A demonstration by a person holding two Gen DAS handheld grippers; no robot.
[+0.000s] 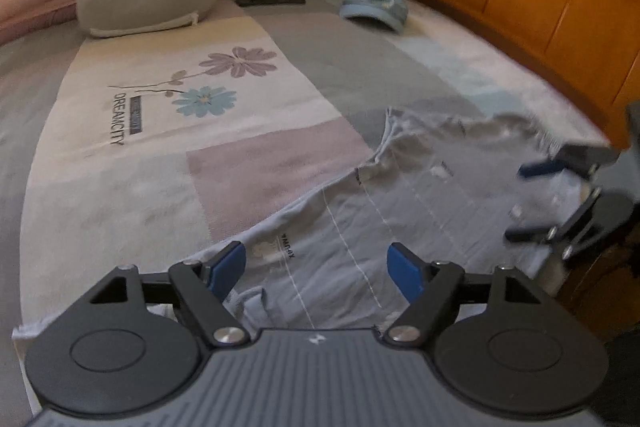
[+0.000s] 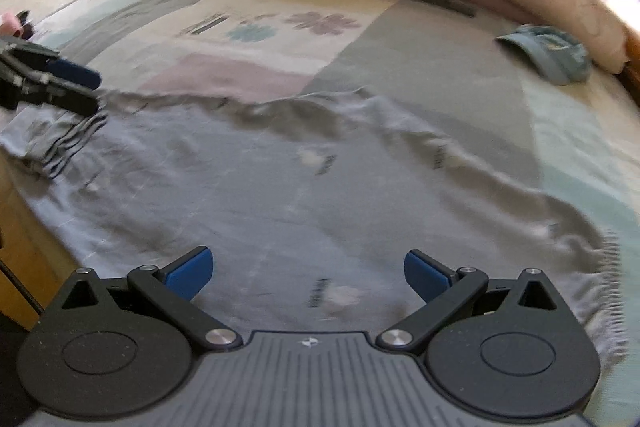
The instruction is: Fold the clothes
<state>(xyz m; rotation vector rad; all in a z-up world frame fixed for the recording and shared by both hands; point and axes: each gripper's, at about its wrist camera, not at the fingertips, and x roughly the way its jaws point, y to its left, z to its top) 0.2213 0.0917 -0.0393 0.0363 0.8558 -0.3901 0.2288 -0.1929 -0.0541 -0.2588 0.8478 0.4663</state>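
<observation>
Lying at the bed's near edge: grey garment (image 1: 360, 227), spread out on the patchwork bedspread (image 1: 120, 195).
Left wrist view: left gripper (image 1: 316, 267) above the garment, jaws apart, nothing between.
Right wrist view: right gripper (image 2: 308, 273) likewise jaws apart, empty, over the garment's near hem.

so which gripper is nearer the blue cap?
Right. The right gripper, open over the grey garment, has the blue cap ahead to its right. The left gripper, also open, sits further over, cap further off.
</observation>
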